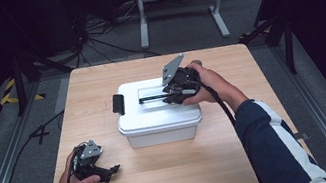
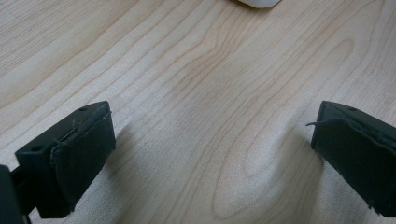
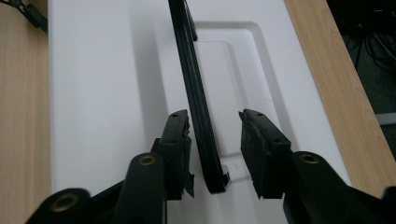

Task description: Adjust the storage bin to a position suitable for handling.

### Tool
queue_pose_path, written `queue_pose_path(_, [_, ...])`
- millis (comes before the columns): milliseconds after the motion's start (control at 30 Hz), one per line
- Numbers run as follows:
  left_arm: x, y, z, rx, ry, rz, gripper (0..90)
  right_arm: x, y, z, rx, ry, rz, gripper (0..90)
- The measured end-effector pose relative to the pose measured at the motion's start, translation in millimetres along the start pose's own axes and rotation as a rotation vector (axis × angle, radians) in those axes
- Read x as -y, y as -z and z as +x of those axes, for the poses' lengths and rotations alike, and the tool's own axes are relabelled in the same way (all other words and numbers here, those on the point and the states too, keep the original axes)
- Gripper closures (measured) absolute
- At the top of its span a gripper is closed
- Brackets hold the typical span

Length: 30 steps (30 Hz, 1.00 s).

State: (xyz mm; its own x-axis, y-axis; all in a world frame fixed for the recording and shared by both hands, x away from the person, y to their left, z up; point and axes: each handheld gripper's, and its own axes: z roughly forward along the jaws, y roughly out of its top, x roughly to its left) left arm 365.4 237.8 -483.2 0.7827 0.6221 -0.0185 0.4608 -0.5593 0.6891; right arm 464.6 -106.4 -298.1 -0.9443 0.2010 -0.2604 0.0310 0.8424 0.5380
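Observation:
A white lidded plastic box (image 1: pixel 158 117) stands mid-table, a black latch (image 1: pixel 118 104) on its left end. Its black carry handle (image 1: pixel 152 97) stands raised from the recess in the lid (image 3: pixel 93 93). My right gripper (image 1: pixel 172 95) hovers over the lid's right part, open, jaws either side of the handle (image 3: pixel 198 102) with a small gap on each side; the left fingertip (image 3: pixel 177 135) sits close to it. My left gripper (image 1: pixel 113 170) rests low at the table's front left, open, with only bare wood (image 2: pixel 205 116) between its pads.
The wooden table (image 1: pixel 175 170) has free room in front of and beside the box. A white corner of the box (image 2: pixel 259 2) shows at the top of the left gripper view. Beyond the table lie cables and a white stand frame (image 1: pixel 181 2) on the floor.

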Motion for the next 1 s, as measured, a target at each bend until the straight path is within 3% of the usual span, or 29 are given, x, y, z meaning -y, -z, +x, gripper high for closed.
queue_pose_path(67, [0.0, 0.0, 0.0, 0.000, 0.000, 0.000, 0.2, -0.6, -1.2, -0.7, -0.003, 0.003, 0.005, 67.2])
queue_pose_path(200, [0.0, 0.1, 0.2, 0.001, -0.003, 0.002, 0.2, -5.5, -4.7, 0.5, 0.022, 0.035, 0.034, 79.8])
queue_pose_path(667, [0.1, 0.2, 0.3, 0.002, -0.003, 0.002, 0.2, -14.4, -7.9, 6.5, 0.043, 0.125, 0.074, 83.1])
queue_pose_path(1000, [0.1, 0.2, 0.4, 0.002, -0.004, 0.001, 0.2, -15.3, -5.3, 8.6, 0.041, 0.128, 0.040, 83.9])
